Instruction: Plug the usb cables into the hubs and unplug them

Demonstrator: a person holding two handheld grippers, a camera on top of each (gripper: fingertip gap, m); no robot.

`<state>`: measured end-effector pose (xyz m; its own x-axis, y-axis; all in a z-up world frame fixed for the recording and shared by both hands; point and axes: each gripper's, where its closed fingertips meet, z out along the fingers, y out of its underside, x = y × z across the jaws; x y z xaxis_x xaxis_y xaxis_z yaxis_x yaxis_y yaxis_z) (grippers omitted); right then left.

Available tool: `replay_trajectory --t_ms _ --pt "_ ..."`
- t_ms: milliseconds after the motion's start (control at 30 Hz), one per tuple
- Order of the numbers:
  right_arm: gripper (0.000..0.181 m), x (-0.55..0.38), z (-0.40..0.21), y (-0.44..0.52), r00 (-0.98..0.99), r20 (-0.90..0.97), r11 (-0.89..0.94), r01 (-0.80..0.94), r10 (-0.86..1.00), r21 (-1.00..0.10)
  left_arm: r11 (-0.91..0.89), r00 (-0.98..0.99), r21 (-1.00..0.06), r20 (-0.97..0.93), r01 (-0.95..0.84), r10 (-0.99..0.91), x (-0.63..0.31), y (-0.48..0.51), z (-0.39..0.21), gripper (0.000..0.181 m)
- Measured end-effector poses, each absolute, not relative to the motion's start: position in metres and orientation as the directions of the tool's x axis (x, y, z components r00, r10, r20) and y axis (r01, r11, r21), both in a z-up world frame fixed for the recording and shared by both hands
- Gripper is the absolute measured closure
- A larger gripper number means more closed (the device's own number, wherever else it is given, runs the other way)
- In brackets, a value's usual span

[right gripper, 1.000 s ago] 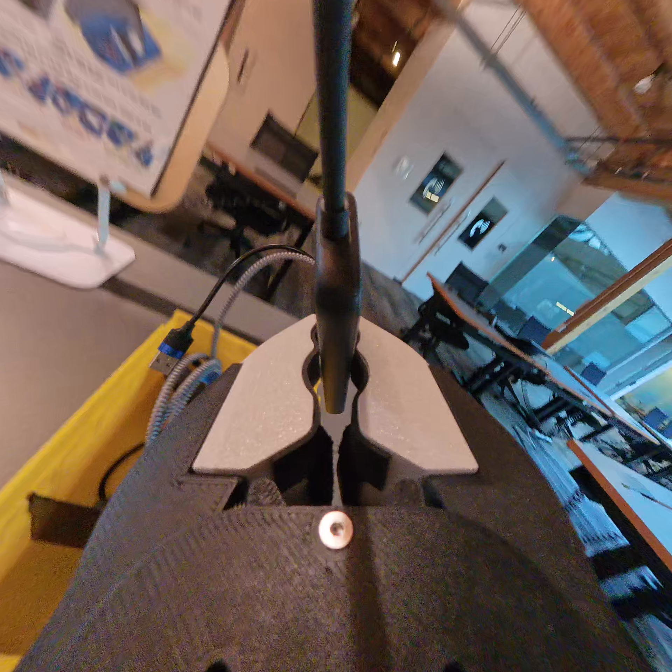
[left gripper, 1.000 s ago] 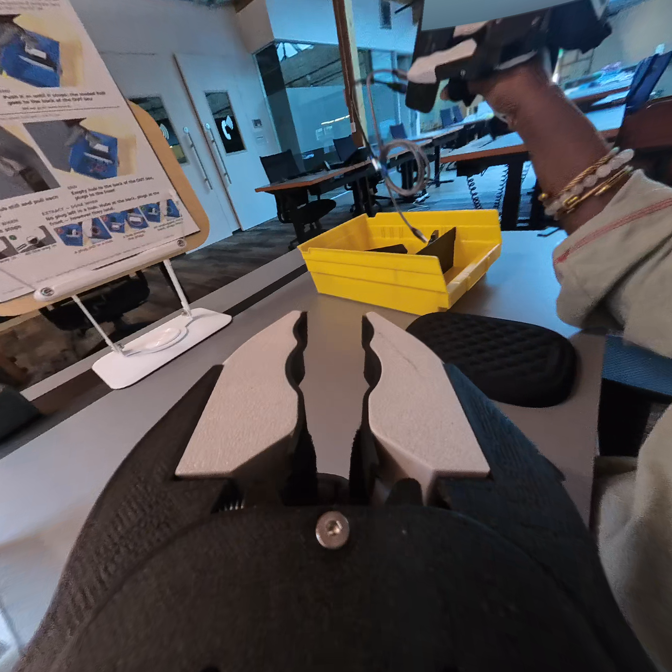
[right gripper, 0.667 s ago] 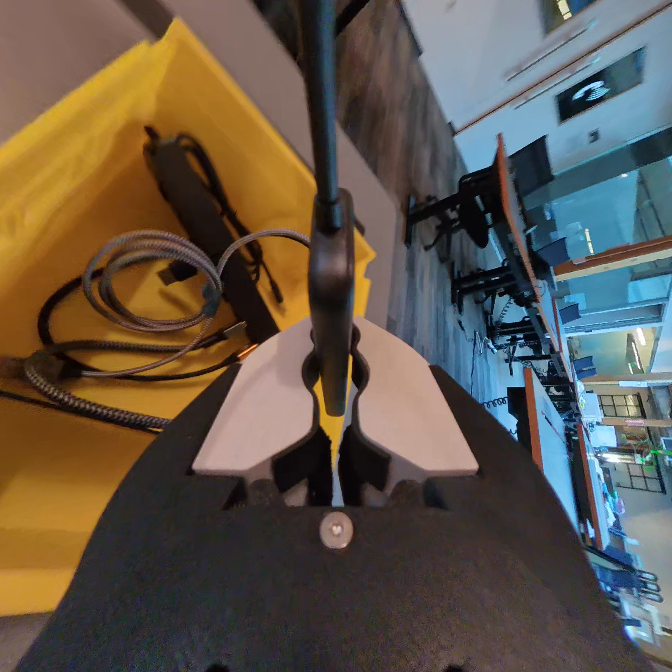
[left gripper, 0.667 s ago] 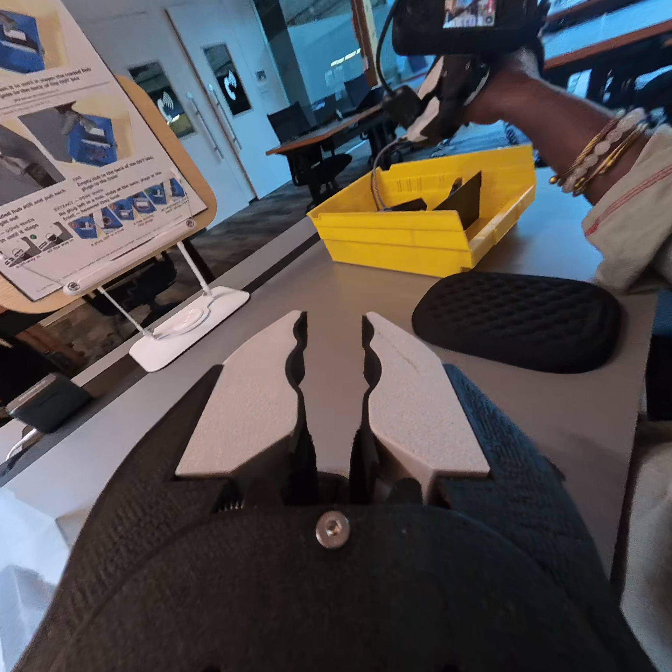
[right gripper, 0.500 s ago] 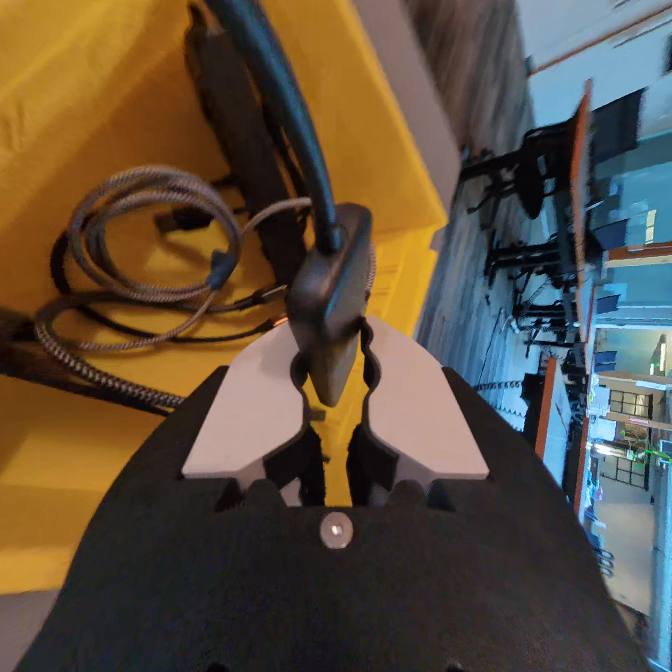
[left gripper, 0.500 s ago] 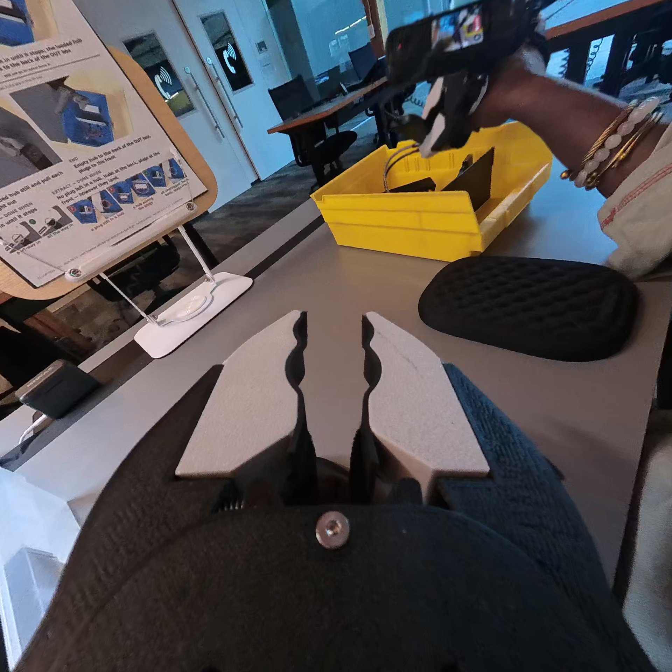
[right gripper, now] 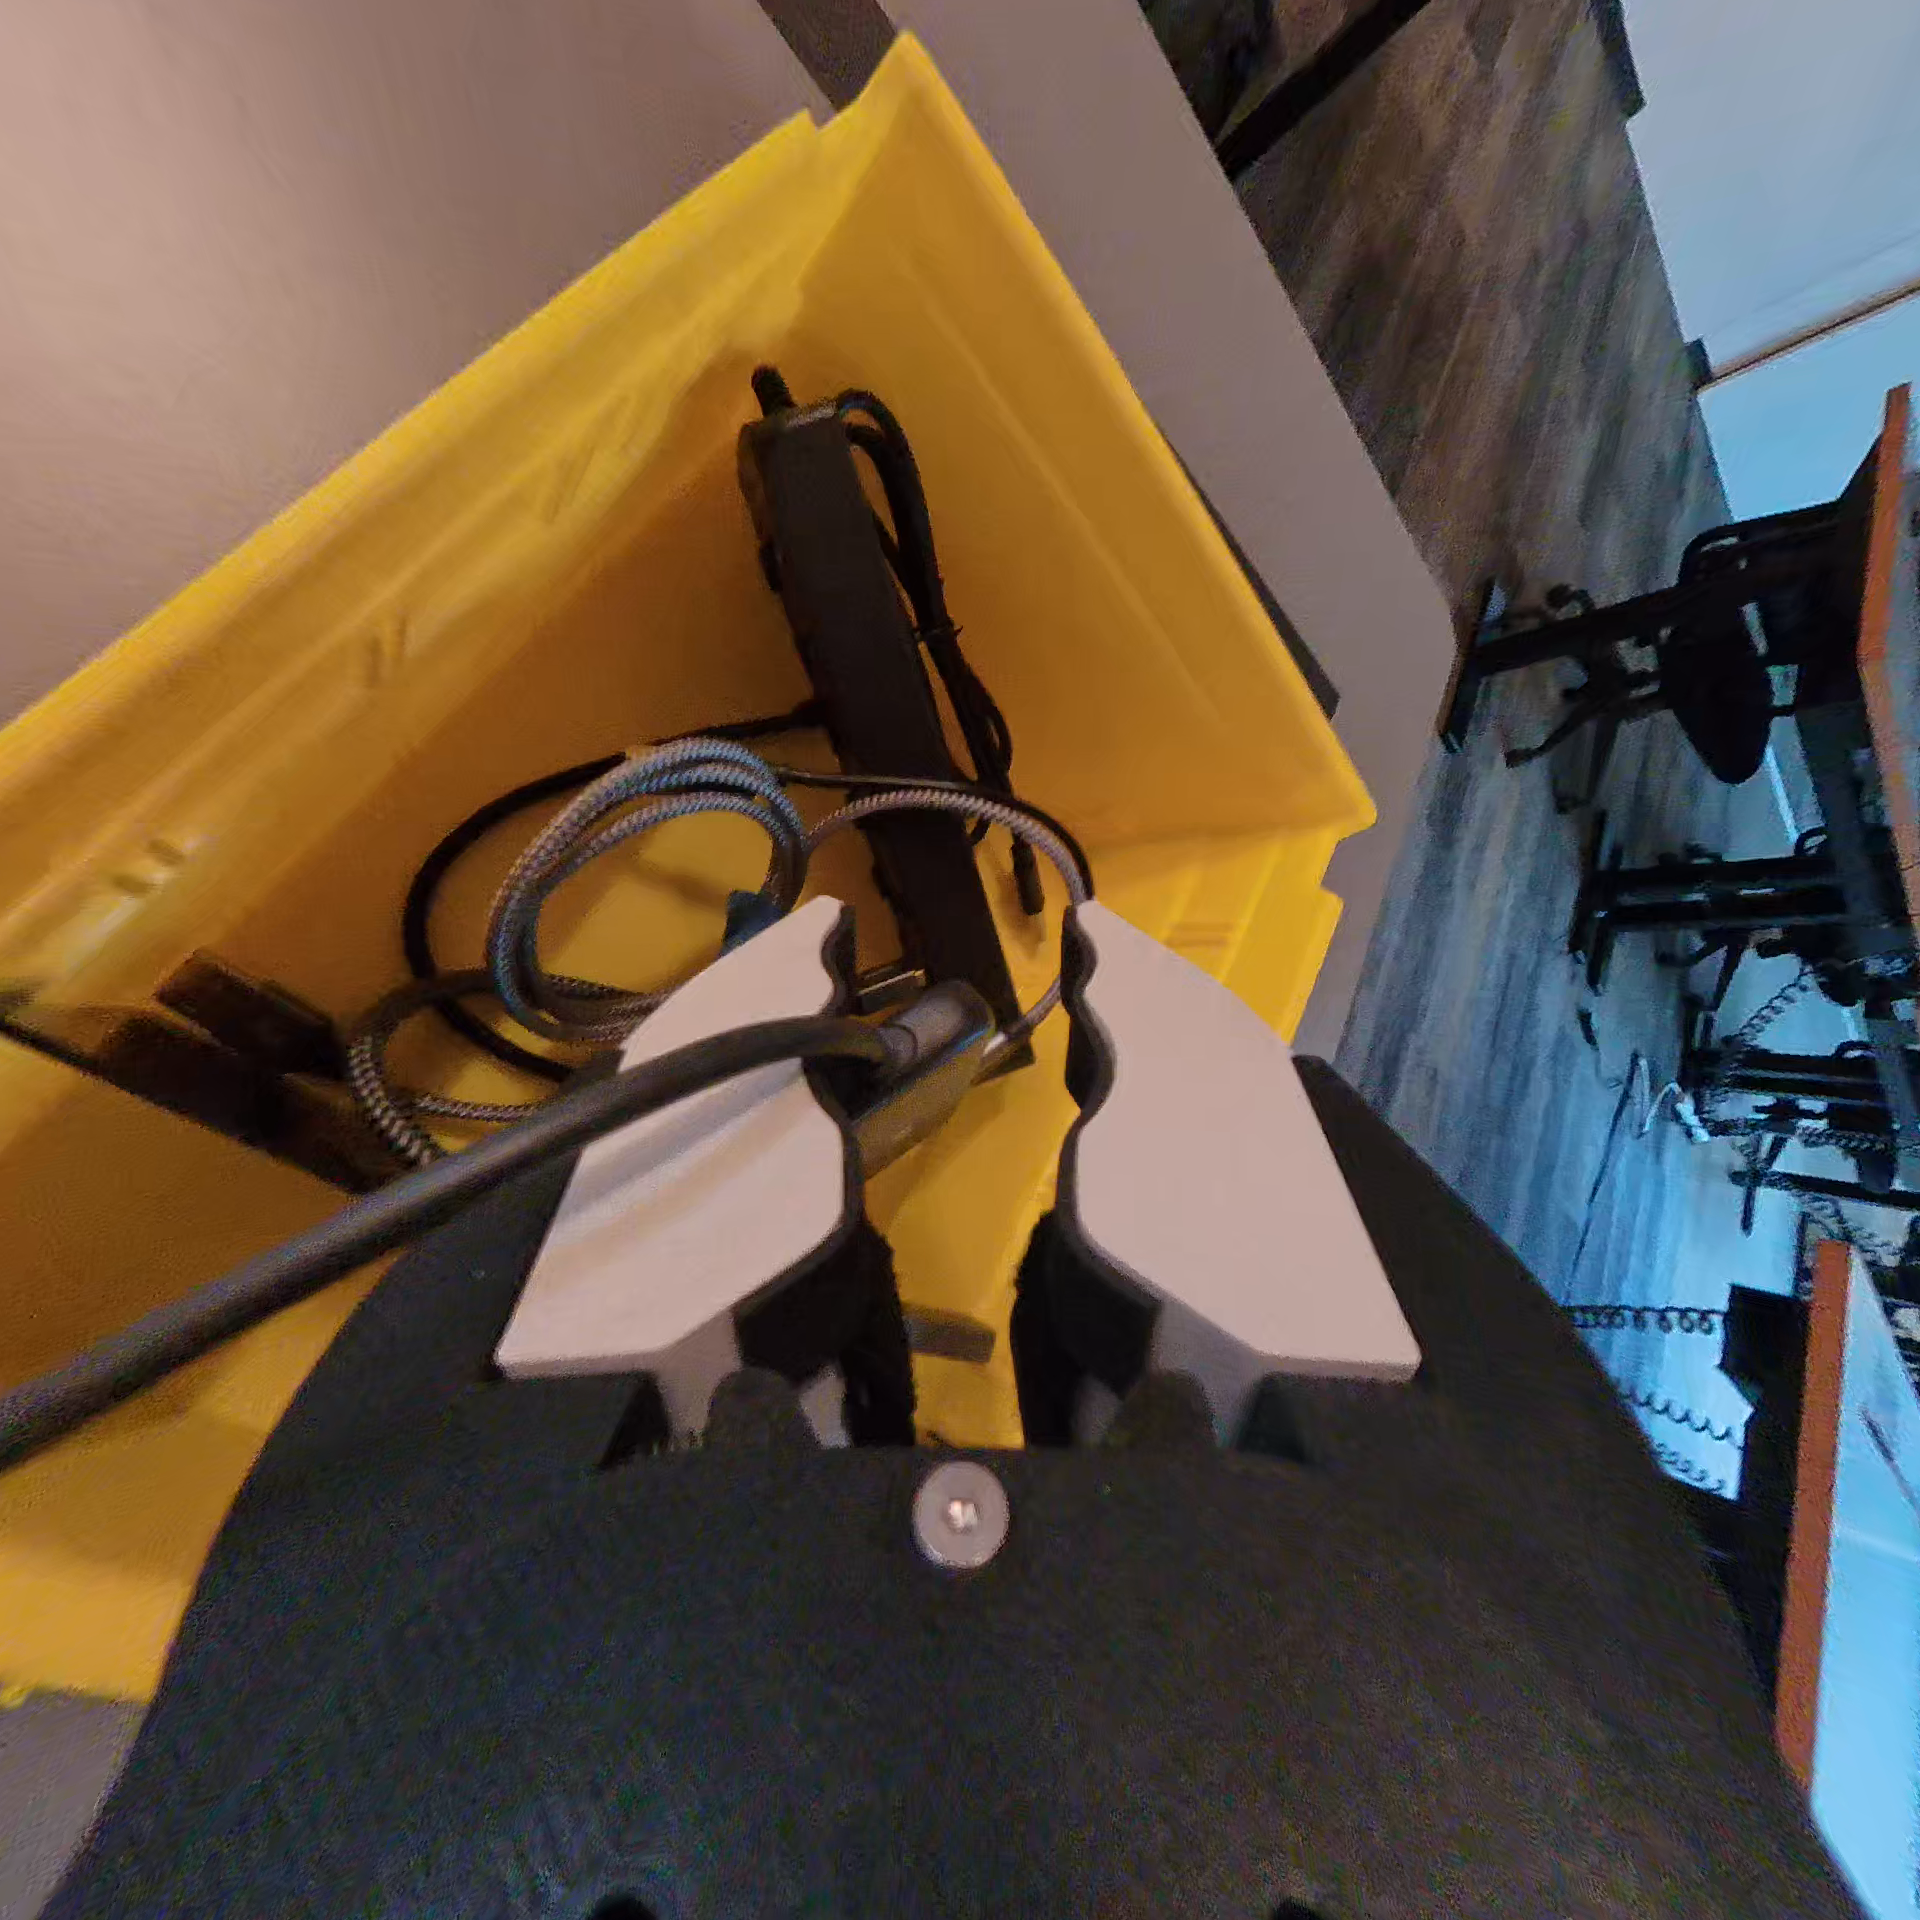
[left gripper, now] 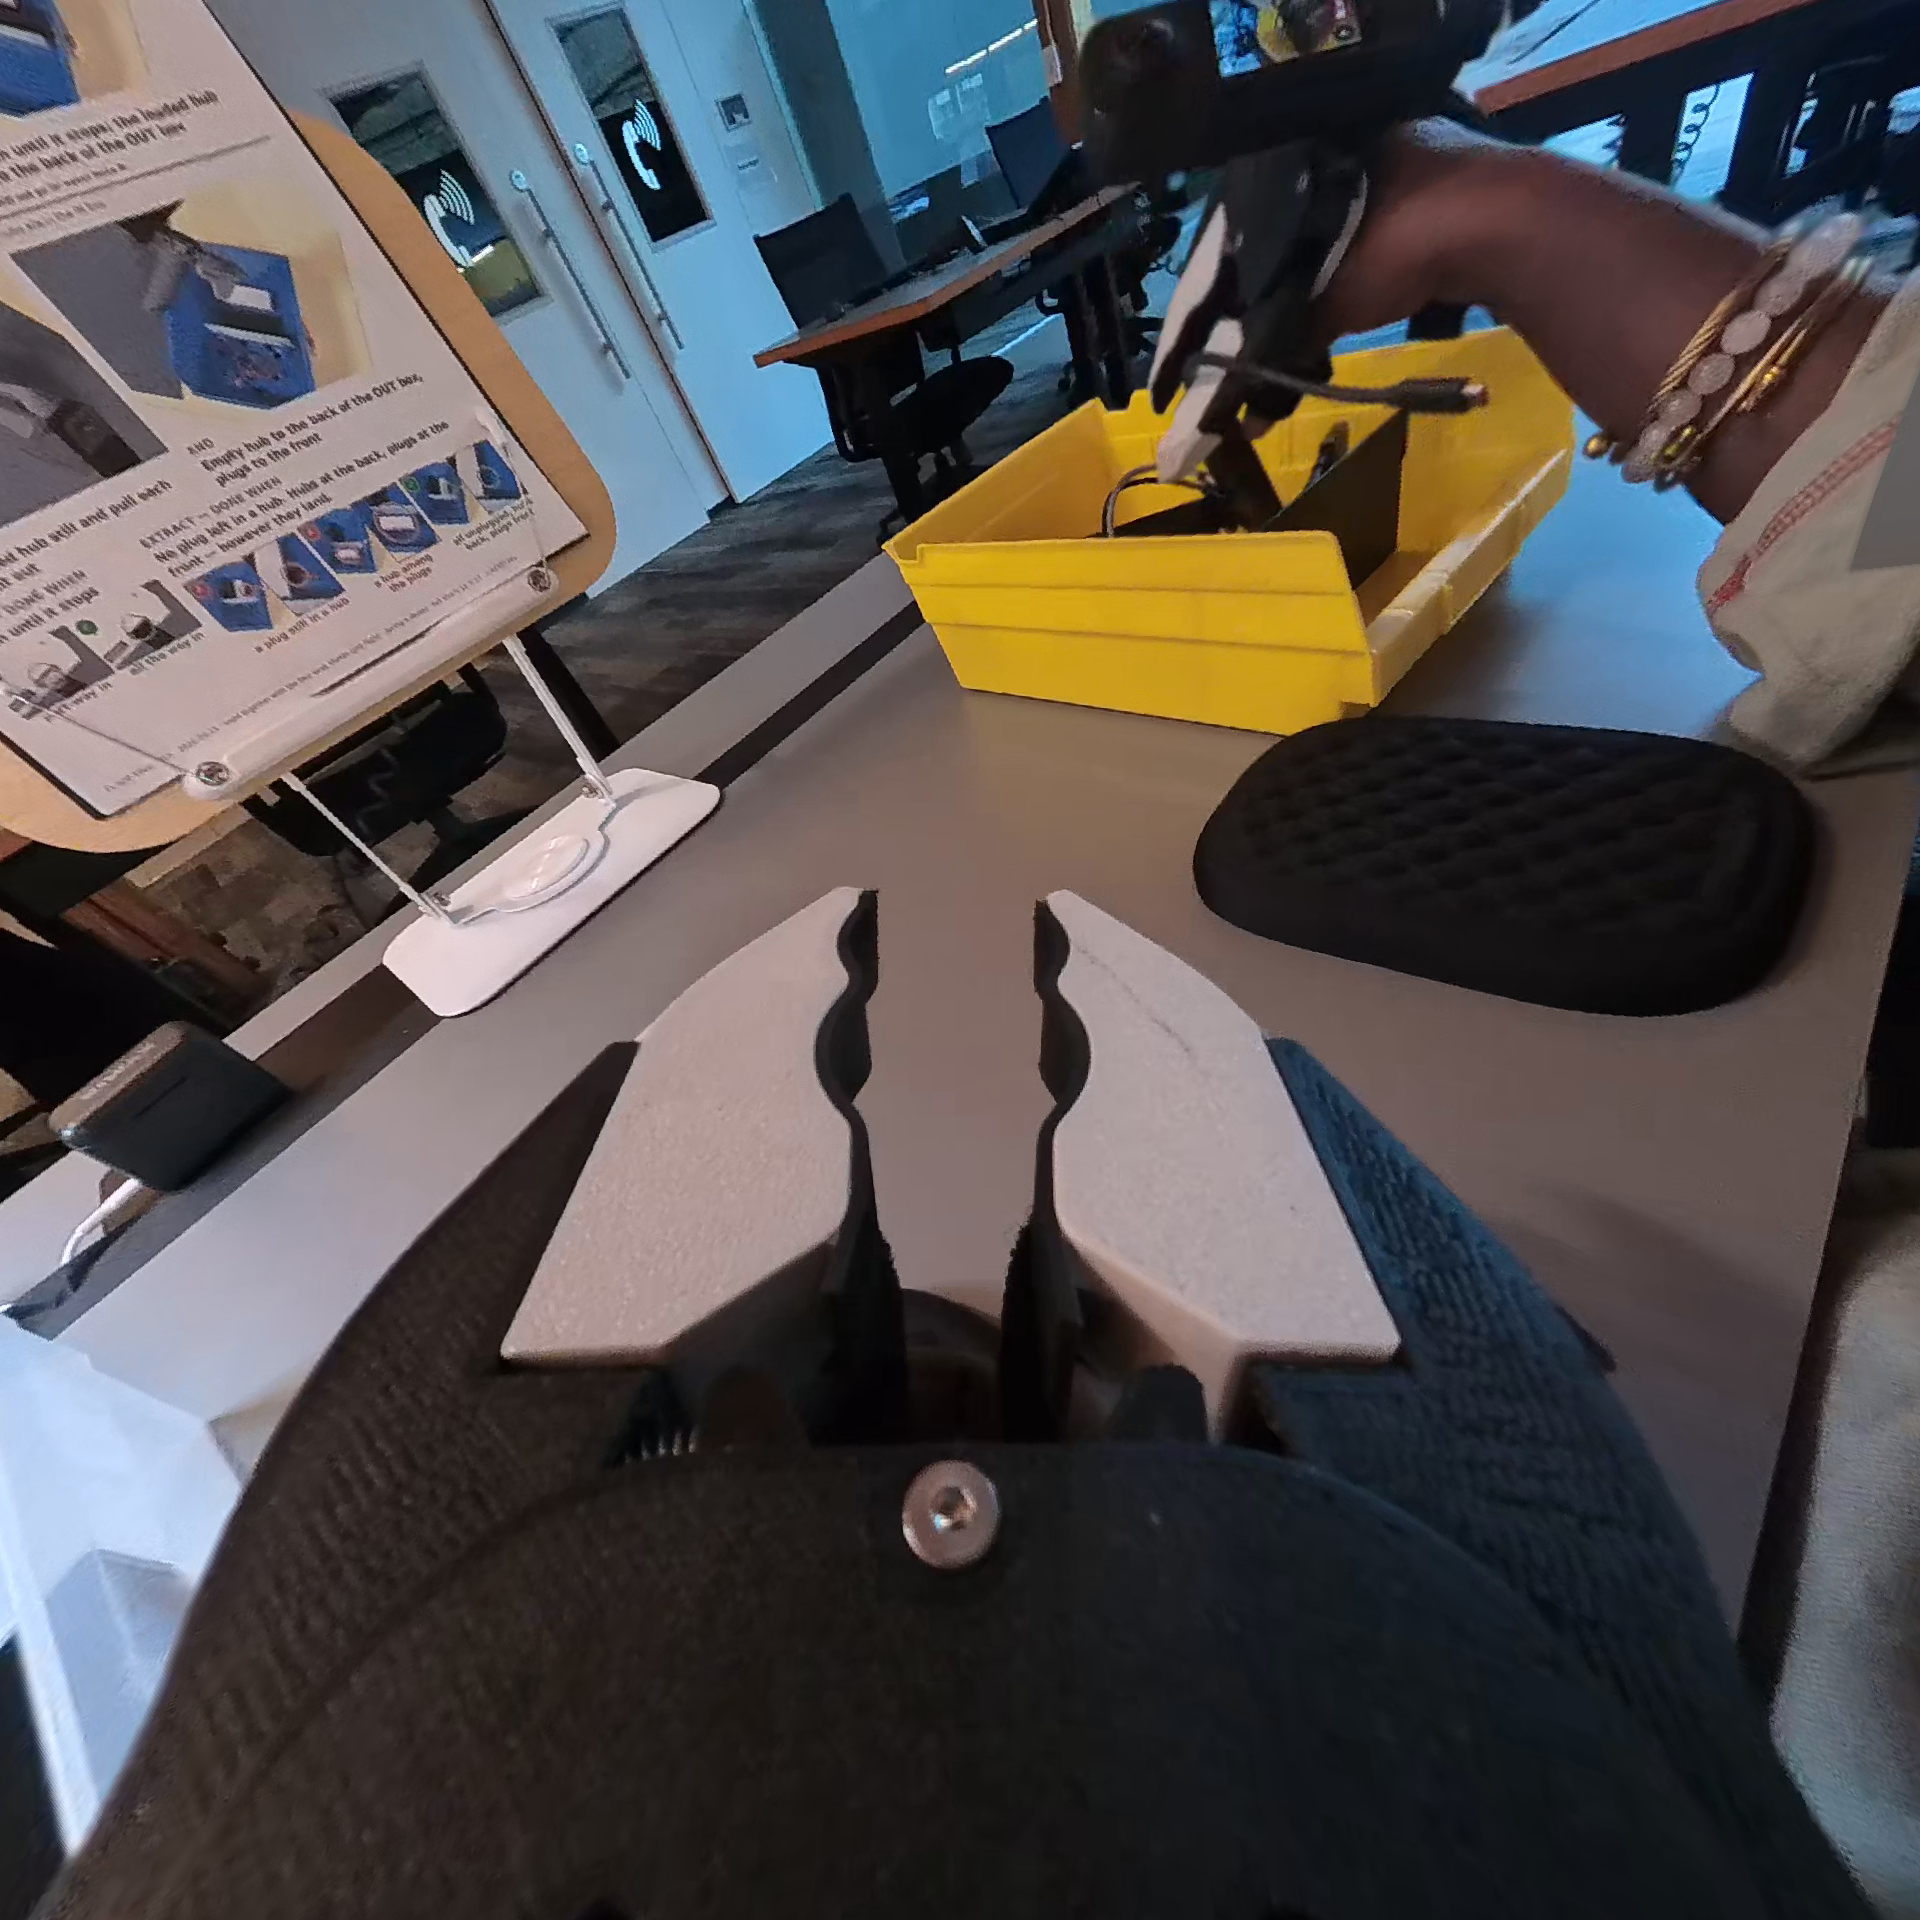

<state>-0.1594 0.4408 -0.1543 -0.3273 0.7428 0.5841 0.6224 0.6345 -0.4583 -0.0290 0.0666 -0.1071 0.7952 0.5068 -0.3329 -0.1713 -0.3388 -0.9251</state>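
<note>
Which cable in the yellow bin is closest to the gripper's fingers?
The thick smooth black cable; it lies across the right hand-held gripper, its plug between the open fingers. The braided grey cable coils deeper.

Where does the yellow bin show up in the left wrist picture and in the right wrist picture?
Left wrist view: the yellow bin sits upper right of centre on the grey table, beyond the black pad, with the right gripper above it.
Right wrist view: the bin fills the left and centre, seen from above, cables inside.
Shared landmark: the black divider inside the bin.
</note>
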Motion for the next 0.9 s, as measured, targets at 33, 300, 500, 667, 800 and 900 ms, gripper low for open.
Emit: replay_trajectory --t_ms 33,300,500,667,800,900 --pt "0.144 -0.163 -0.154 0.440 -0.335 0.592 0.645 0.619 0.733 -0.447 -0.341 0.790 -0.923 -0.340 -0.178 0.510 -0.029 0.066 -0.105 0.153" --pt "0.158 -0.175 -0.208 0.417 -0.500 0.375 0.620 0.700 0.780 -0.355 -0.343 0.774 -0.920 -0.354 -0.187 0.525 -0.031 0.057 -0.102 0.153" --pt "0.141 -0.172 -0.217 0.413 -0.496 0.306 0.582 0.704 0.813 -0.407 -0.344 0.775 -0.929 -0.314 -0.133 0.549 -0.038 0.050 -0.106 0.153" --pt "0.128 -0.162 -0.168 0.403 -0.449 0.390 0.594 0.576 0.804 -0.562 -0.362 0.777 -0.925 -0.309 -0.113 0.548 -0.041 0.050 -0.113 0.152" --pt "0.117 -0.157 -0.153 0.405 -0.457 0.412 0.615 0.562 0.788 -0.554 -0.387 0.776 -0.917 -0.311 -0.094 0.548 -0.042 0.049 -0.117 0.152" --pt "0.116 -0.163 -0.127 0.407 -0.400 0.485 0.629 0.525 0.777 -0.574 -0.417 0.759 -0.907 -0.312 -0.058 0.572 -0.045 0.042 -0.119 0.151"
